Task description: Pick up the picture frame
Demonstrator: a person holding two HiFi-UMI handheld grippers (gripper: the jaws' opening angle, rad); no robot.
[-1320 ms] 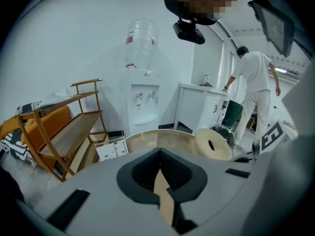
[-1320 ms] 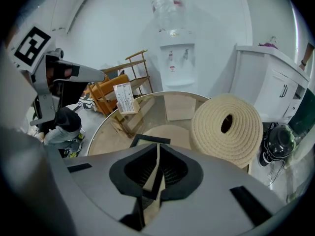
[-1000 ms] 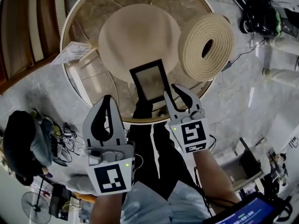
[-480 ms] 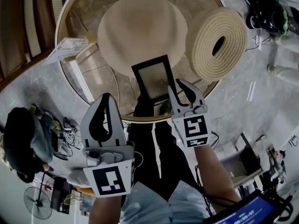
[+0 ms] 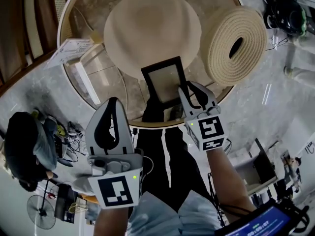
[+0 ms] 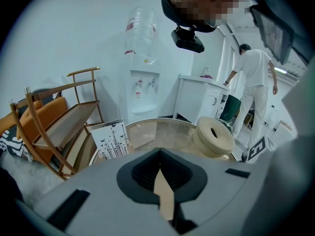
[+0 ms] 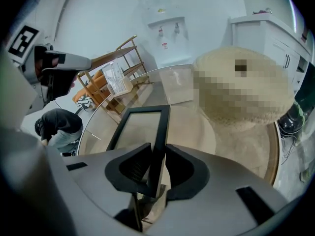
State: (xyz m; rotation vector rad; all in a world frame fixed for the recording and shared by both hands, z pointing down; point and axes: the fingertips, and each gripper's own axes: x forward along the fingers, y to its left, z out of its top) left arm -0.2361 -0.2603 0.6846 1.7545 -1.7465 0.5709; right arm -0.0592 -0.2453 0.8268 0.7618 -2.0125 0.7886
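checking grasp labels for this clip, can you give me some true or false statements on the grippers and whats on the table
1. The right gripper is shut on one side edge of the picture frame. True.
2. The left gripper also grips the picture frame. False: its jaws are together on nothing, and it is held short of the table.
3. The rolled woven mat lies to the right of the picture frame in the head view. True.
4. The picture frame has a white border. False: its border is black.
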